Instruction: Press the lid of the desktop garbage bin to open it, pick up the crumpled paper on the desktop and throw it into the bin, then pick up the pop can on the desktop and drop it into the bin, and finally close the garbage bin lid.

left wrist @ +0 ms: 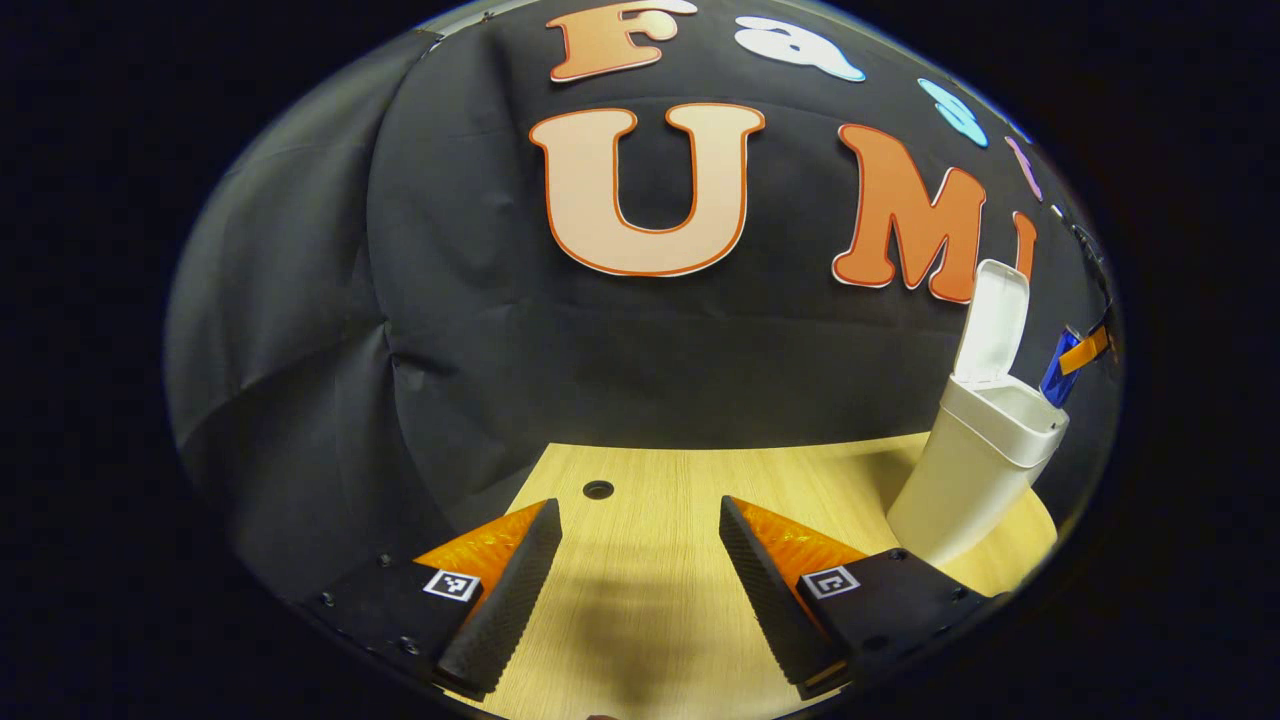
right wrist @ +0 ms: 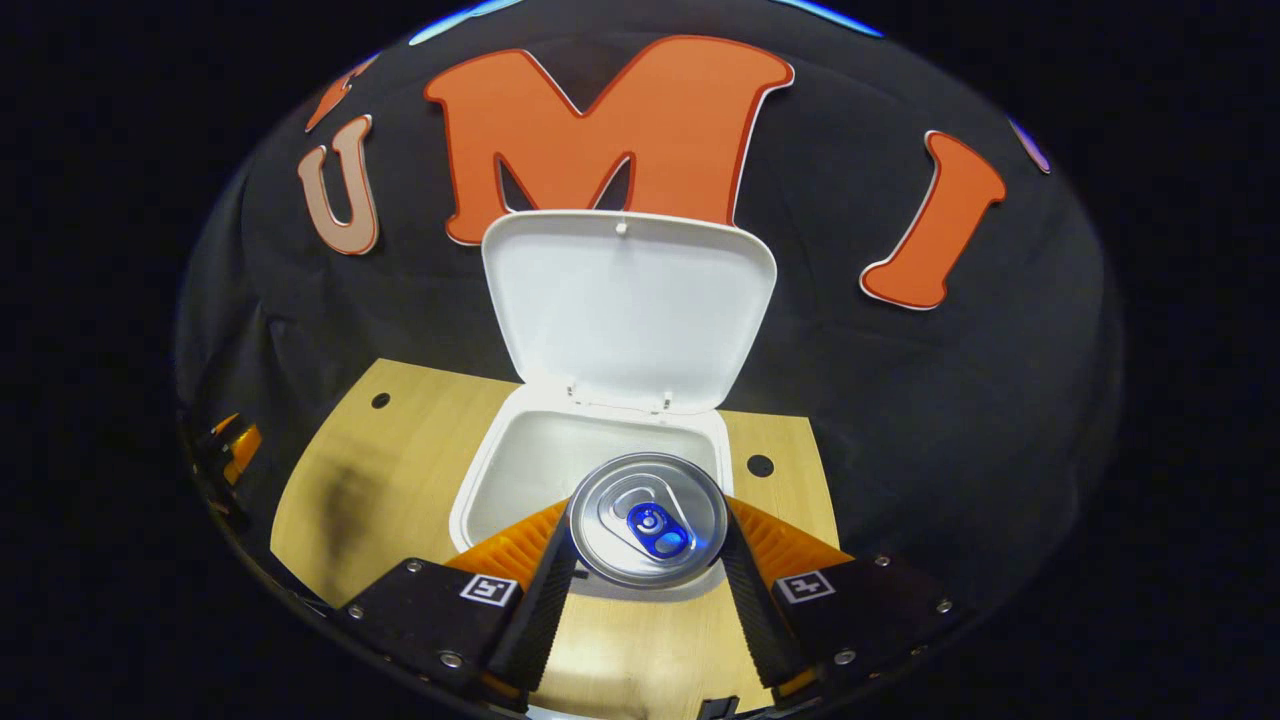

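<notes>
Wood-grain counter (left wrist: pixel 650 600), black cloth behind. Right tongs (right wrist: pixel 648 560) grasp pop can (right wrist: pixel 648 520) upright, poised over open bin (right wrist: pixel 520 480), lid (right wrist: pixel 625 300) raised. Left tongs (left wrist: pixel 640 590) spread, empty, low over counter's near edge.

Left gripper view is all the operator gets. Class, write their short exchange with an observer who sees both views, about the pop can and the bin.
Operator: I see something blue behind the bin. Is the can gripped?
Observer: Yes. The right tongs are shut on the pop can, one finger on each side.
Operator: Is it above the opening?
Observer: Partly. It hangs over the near rim of the garbage bin, with the opening just beyond it.
</notes>
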`<state>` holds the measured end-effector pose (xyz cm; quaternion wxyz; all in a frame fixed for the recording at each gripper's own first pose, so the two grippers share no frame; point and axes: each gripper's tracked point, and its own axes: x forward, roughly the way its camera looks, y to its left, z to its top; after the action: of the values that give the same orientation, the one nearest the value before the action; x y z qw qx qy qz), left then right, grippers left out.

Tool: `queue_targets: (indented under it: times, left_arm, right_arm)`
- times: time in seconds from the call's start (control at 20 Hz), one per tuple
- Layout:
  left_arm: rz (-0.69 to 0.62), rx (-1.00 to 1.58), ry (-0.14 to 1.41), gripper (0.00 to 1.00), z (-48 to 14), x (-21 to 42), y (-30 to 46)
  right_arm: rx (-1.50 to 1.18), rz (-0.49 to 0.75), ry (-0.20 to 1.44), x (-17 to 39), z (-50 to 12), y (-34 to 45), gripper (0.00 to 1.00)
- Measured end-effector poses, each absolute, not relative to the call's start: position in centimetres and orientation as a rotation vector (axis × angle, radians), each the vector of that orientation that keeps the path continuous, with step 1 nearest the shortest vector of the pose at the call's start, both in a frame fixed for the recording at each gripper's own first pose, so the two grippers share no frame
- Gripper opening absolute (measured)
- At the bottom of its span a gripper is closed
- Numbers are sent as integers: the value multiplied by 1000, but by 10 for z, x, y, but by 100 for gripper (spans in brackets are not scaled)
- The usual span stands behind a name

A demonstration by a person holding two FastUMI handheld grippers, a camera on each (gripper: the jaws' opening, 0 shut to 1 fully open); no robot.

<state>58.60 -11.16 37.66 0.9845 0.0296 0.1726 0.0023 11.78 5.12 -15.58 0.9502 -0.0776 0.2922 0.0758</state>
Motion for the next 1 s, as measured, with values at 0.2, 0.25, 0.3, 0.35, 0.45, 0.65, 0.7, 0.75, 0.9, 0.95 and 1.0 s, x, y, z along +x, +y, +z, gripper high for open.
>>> queue_targets:
  times: [0.2,0.25,0.3,0.35,0.45,0.65,0.7,0.75,0.9,0.95,1.0]
  left_arm:
    - [6,50,362,100,370,591,-114]
    - [3,48,367,100,367,593,-116]
    - [2,48,372,100,366,594,-117]
    - [0,51,374,100,365,598,-119]
    - [-6,58,373,100,365,604,-124]
    - [-19,66,365,100,366,610,-130]
    - [-22,68,363,100,366,612,-131]
    - [-26,69,361,100,366,613,-132]
    - [-38,67,359,100,366,616,-137]
    - [-43,66,359,100,366,617,-139]
    - [-48,64,359,100,365,618,-140]
  right_arm:
    - [-128,151,658,113,-165,50,77]
    - [-120,148,660,111,-166,49,82]
    - [-110,148,657,112,-165,49,85]
    - [-95,151,652,113,-165,48,88]
    - [-63,163,644,115,-161,51,98]
    - [-36,172,620,117,-155,53,98]
    - [-38,172,611,117,-152,52,98]
    - [-37,170,604,117,-149,51,98]
    - [-30,152,573,118,-133,47,98]
    - [-27,147,562,119,-125,47,98]
    - [-26,142,551,121,-115,47,98]
